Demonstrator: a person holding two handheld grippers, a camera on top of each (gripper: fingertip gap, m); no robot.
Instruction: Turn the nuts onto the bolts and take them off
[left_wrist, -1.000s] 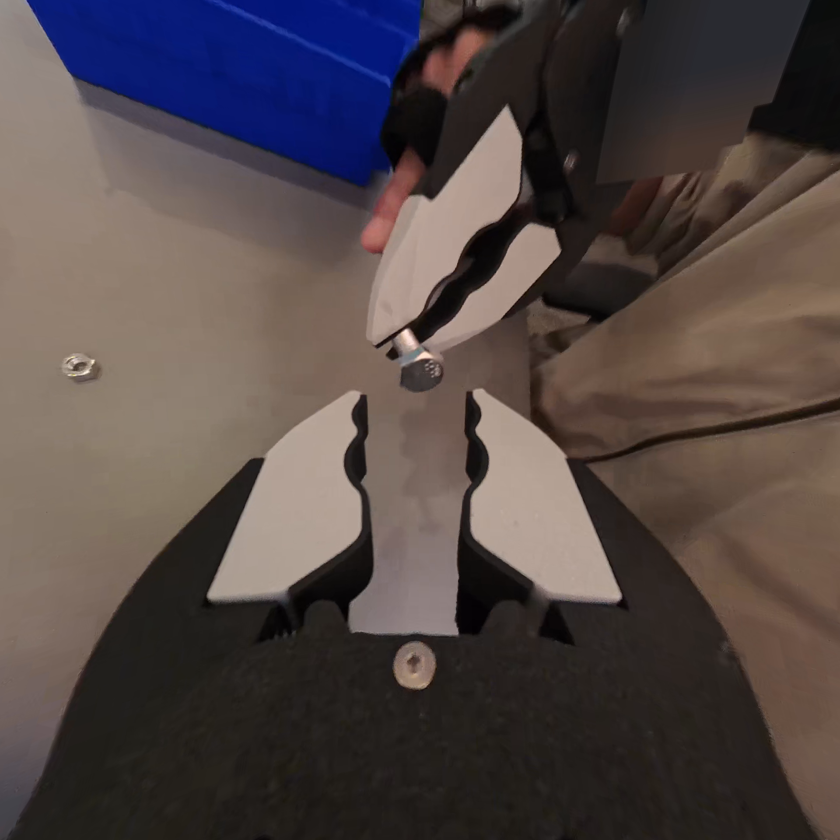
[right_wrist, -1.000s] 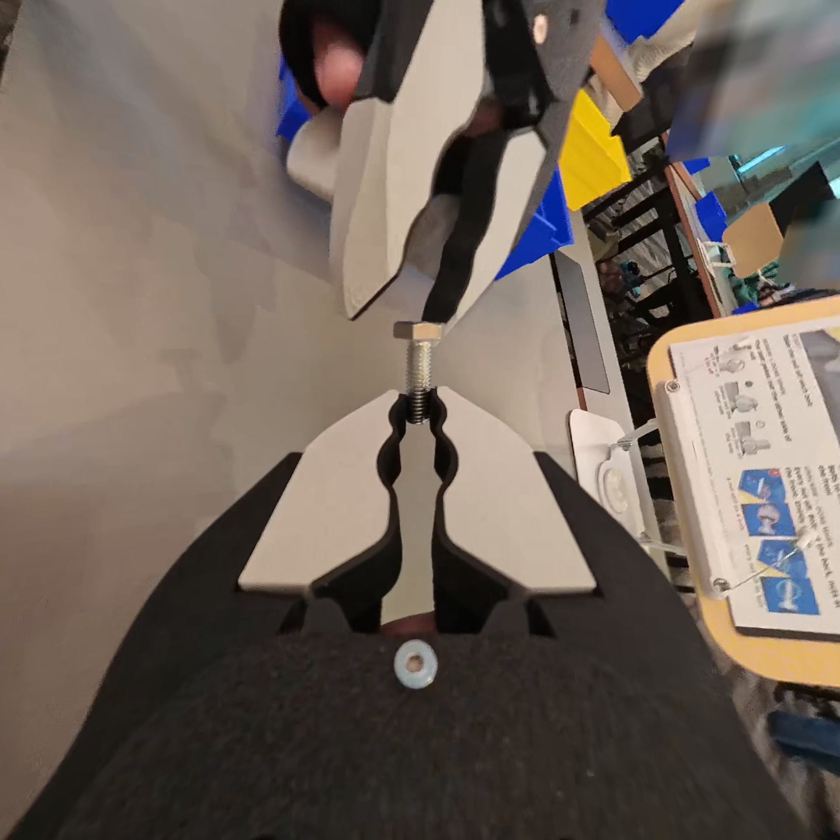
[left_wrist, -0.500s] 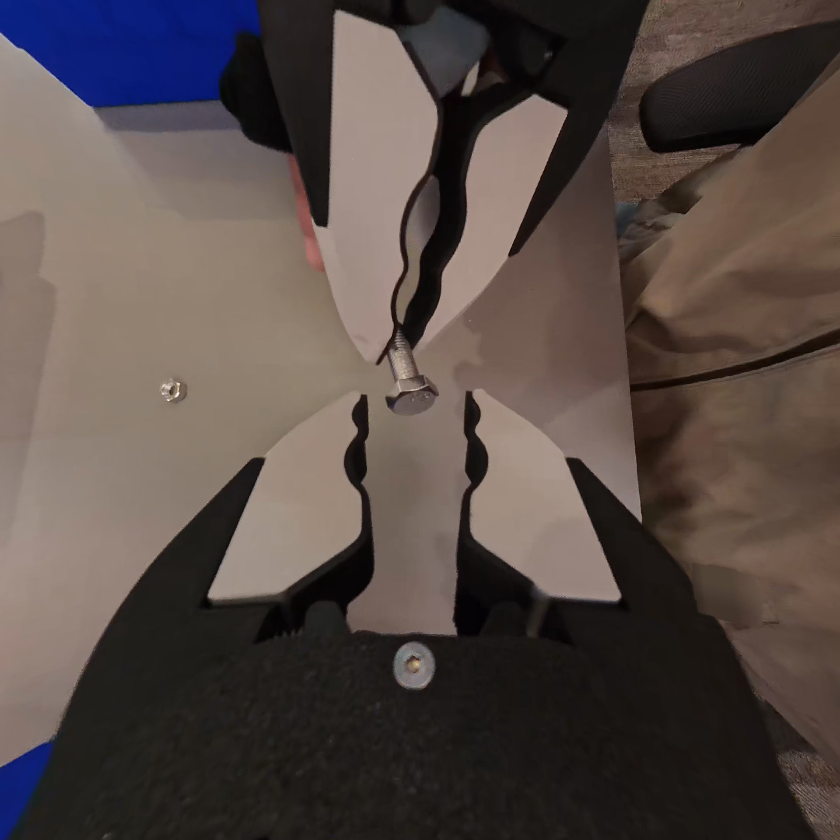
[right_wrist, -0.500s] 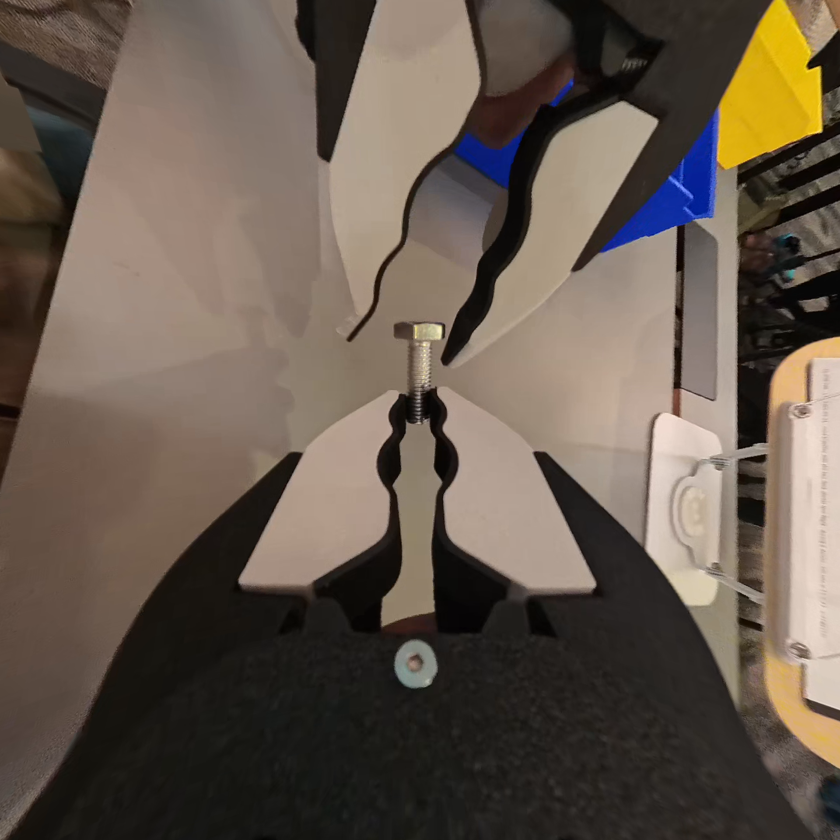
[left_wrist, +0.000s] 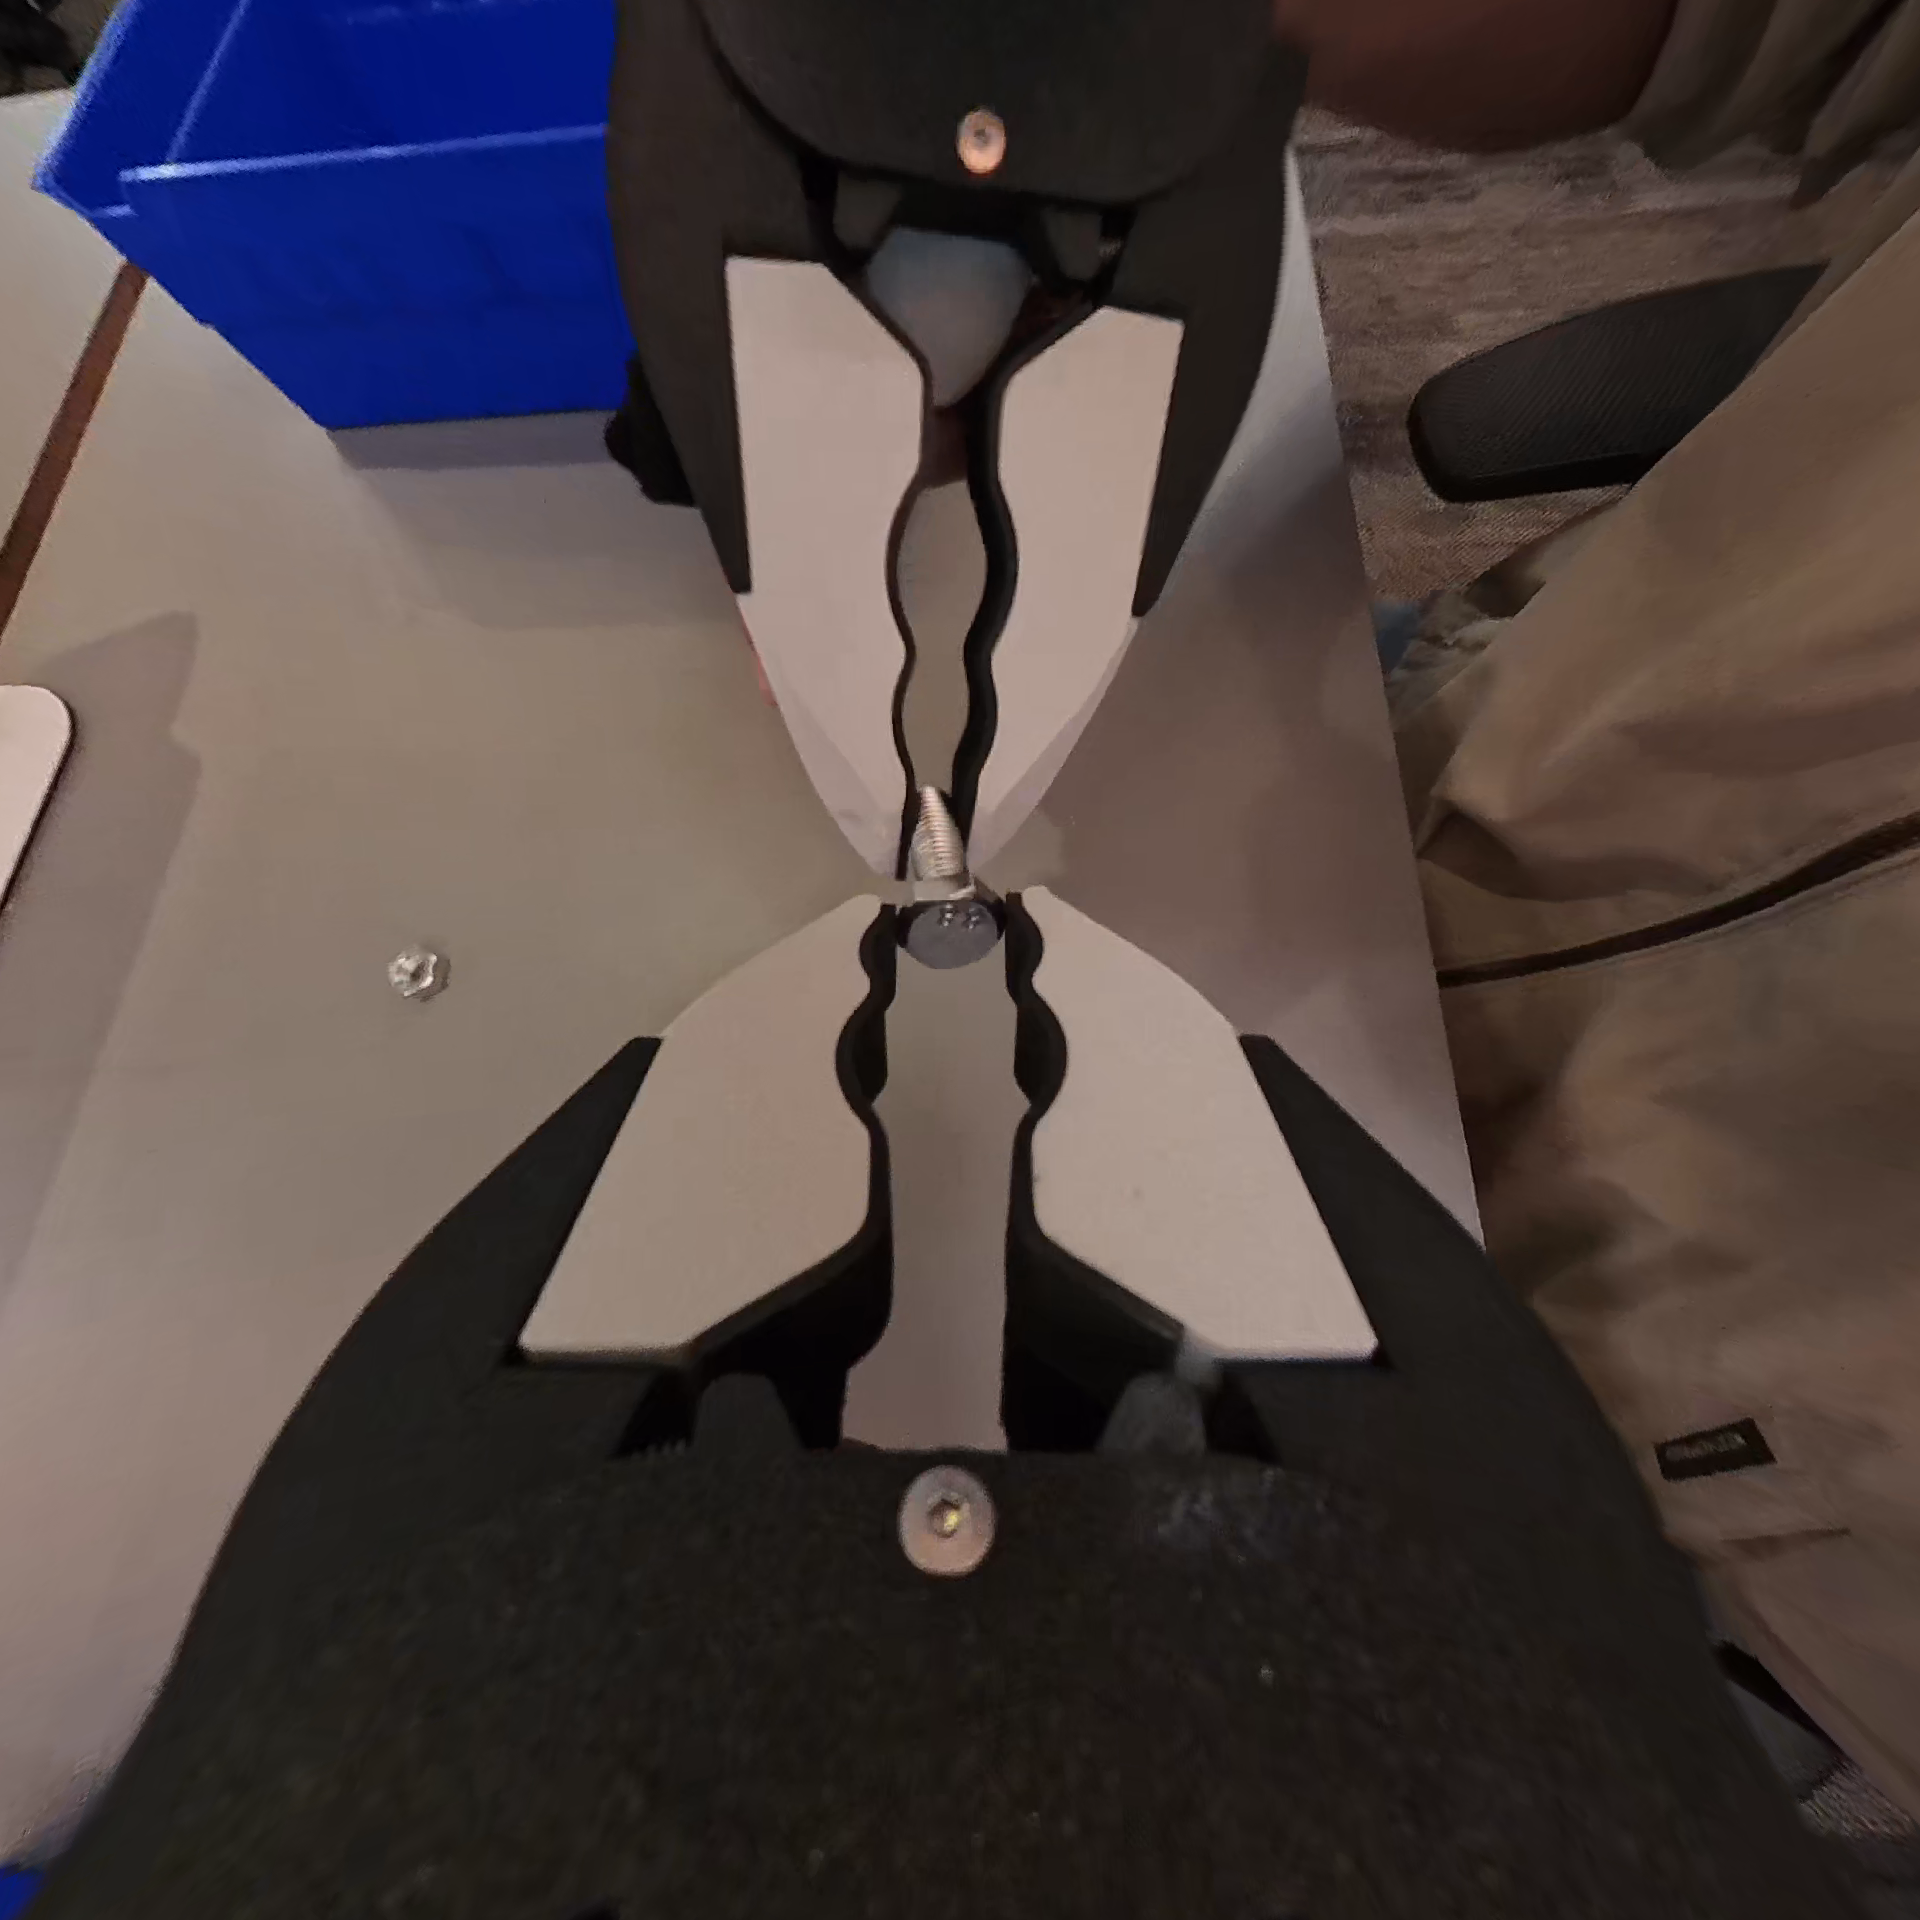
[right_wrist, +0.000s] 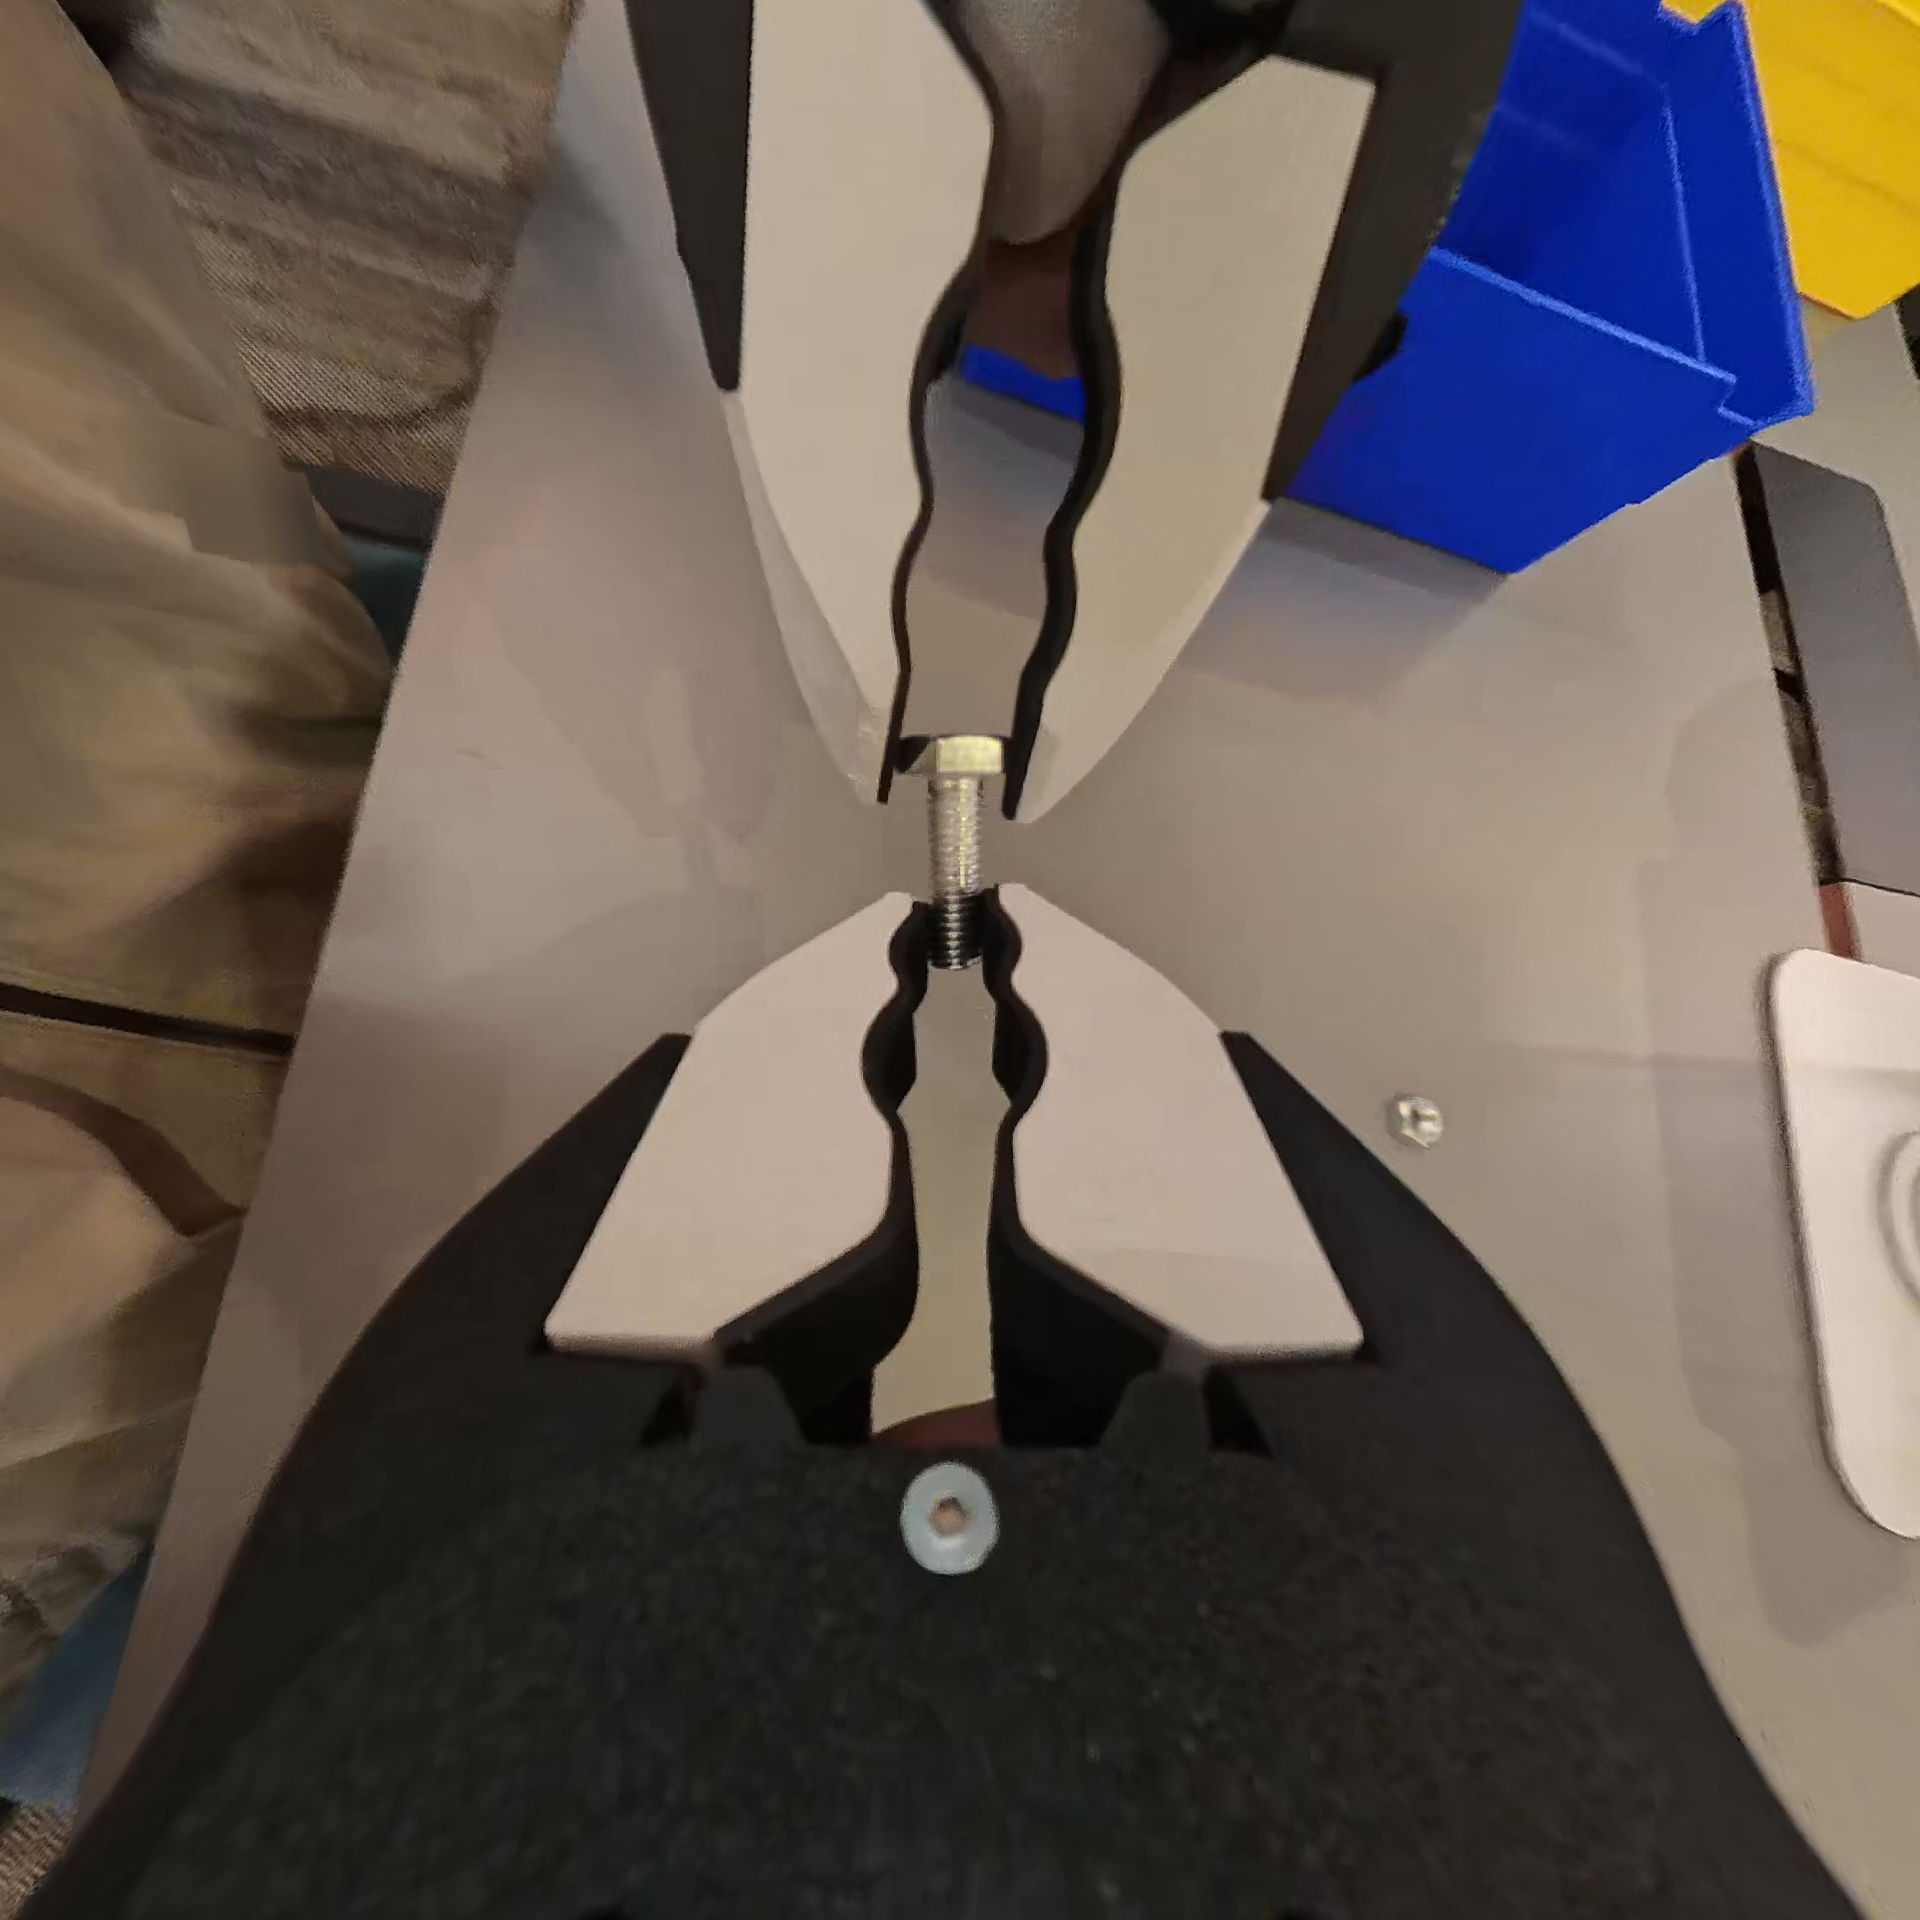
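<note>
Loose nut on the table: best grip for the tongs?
Take the nut across two opposite outer flats, coming straight down from above. It seems to lie flat on the table, hole up, so only its low sides are exposed.

The two claws meet tip to tip over the grey tabletop, joined by a short silver hex-head bolt, so nothing passes between them. Left of the left claw: open tabletop, bar one small silver nut. Beyond and left, a blue plastic bin blocks. Right, the tabletop ends near tan fabric.
</note>
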